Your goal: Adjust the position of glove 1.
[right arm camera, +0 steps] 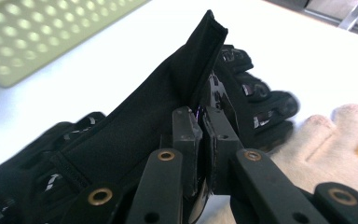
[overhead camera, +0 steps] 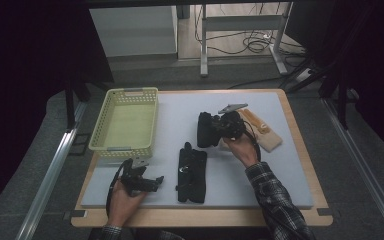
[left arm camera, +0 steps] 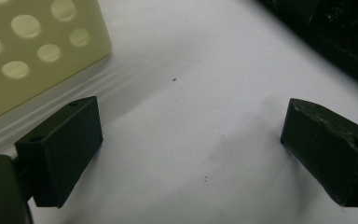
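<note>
The right tool (right arm camera: pixel 200 135) pinches the black glove's (right arm camera: pixel 135 126) cuff; the left tool (left arm camera: pixel 191 154) rests wide open on the worktop (overhead camera: pixel 280 165).

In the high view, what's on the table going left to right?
Yellow basket → left tool → flat black glove → black glove pinched in the right tool → cream glove.

Wooden bench (overhead camera: pixel 300 150), topped by a pale grey mat (overhead camera: pixel 175 120). Yellow perforated basket (overhead camera: pixel 126 123) at the far left corner. One black glove (overhead camera: pixel 192 174) lies flat near the front edge, centre. Cream glove (overhead camera: pixel 267 136) (orange-trimmed) lies toward the far right edge.
</note>
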`<state>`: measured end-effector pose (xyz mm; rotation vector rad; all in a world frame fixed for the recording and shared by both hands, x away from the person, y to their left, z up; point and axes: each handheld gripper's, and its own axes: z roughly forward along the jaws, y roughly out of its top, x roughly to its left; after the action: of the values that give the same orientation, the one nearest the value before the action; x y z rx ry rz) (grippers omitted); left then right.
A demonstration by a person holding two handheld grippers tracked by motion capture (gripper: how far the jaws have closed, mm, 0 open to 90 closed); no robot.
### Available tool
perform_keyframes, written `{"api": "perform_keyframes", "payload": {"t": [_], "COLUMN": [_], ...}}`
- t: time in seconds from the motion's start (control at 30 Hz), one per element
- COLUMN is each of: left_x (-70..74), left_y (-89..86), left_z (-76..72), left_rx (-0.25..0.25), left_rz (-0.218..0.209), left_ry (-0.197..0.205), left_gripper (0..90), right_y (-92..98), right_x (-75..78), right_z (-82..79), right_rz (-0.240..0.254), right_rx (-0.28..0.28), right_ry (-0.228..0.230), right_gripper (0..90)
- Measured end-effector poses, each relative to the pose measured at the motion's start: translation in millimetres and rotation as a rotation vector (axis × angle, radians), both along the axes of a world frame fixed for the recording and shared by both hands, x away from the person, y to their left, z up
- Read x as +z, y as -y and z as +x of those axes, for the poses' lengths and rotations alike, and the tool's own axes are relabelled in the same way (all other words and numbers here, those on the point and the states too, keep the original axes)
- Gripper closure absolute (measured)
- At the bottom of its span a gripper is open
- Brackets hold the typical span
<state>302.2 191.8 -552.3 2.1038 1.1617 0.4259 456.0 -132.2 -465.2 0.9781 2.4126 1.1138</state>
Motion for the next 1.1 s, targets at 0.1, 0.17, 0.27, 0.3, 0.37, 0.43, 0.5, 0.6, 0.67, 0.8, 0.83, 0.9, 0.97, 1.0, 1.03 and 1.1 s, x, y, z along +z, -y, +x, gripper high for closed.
{"api": "perform_keyframes", "payload": {"t": [0.1, 0.17, 0.27, 0.3, 0.37, 0.43, 0.5, 0.6, 0.67, 0.8, 0.83, 0.9, 0.97, 1.0, 1.03, 1.1], "left_x": [-0.2, -0.2, 0.0, 0.0, 0.0, 0.1, -0.1, -0.1, -0.2, 0.0, 0.0, -0.2, -0.2, -0.2, -0.1, -0.1], "left_y": [0.0, 0.1, -0.1, -0.1, 0.0, -0.1, 0.2, 0.3, 0.4, 0.1, 0.1, 0.2, 0.1, 0.1, 0.1, 0.1], "left_z": [0.0, 0.1, 0.1, 0.2, 0.1, 0.1, 0.1, 0.1, 0.0, 0.0, 0.0, 0.0, 0.0, 0.0, 0.0, 0.0], "left_rx": [0.000, 0.000, -0.001, -0.001, 0.000, -0.001, 0.003, 0.003, 0.005, 0.001, 0.002, 0.001, 0.001, 0.001, 0.001, 0.001], "left_rz": [-0.001, -0.002, 0.002, 0.002, 0.000, 0.003, -0.002, -0.002, -0.004, 0.001, 0.001, -0.001, -0.001, -0.001, -0.001, -0.001], "left_ry": [0.002, 0.002, 0.001, 0.001, 0.001, 0.000, 0.002, 0.003, 0.002, 0.001, 0.000, 0.002, 0.002, 0.002, 0.002, 0.002], "left_gripper": [5.6, 5.6, 5.6, 5.6, 5.6, 5.6, 5.6, 5.6, 5.6, 5.6, 5.6, 5.6, 5.6, 5.6, 5.6, 5.6], "right_y": [4.9, 9.0, 15.0, 17.8, 21.6, 26.1, 29.5, 35.6, 40.0, 43.8, 43.6, 42.1, 38.6, 37.3, 36.3, 38.1], "right_x": [9.2, 16.5, 24.7, 27.7, 30.5, 31.6, 30.2, 22.2, 13.3, -4.9, -10.3, -20.3, -34.2, -38.6, -42.7, -44.6], "right_z": [-10.2, -20.9, -36.9, -44.8, -56.7, -72.2, -83.3, -99.6, -110.6, -127.1, -129.9, -133.5, -136.2, -136.8, -137.7, -138.3], "right_rz": [0.009, 0.009, 0.014, 0.010, 0.013, 0.009, 0.005, 0.002, 0.001, 0.002, 0.003, 0.003, -0.020, -0.029, -0.038, -0.035], "right_rx": [0.016, 0.029, 0.047, 0.056, 0.068, 0.084, 0.094, 0.110, 0.116, 0.129, 0.132, 0.132, 0.136, 0.137, 0.131, 0.123], "right_ry": [0.008, 0.016, 0.021, 0.023, 0.023, 0.022, 0.017, -0.010, -0.030, -0.062, -0.066, -0.077, -0.079, -0.079, -0.079, -0.081], "right_gripper": [83.4, 83.4, 83.3, 83.3, 83.3, 83.3, 83.3, 83.2, 83.2, 83.0, 83.0, 82.6, 79.7, 77.3, 71.4, 58.4]}}
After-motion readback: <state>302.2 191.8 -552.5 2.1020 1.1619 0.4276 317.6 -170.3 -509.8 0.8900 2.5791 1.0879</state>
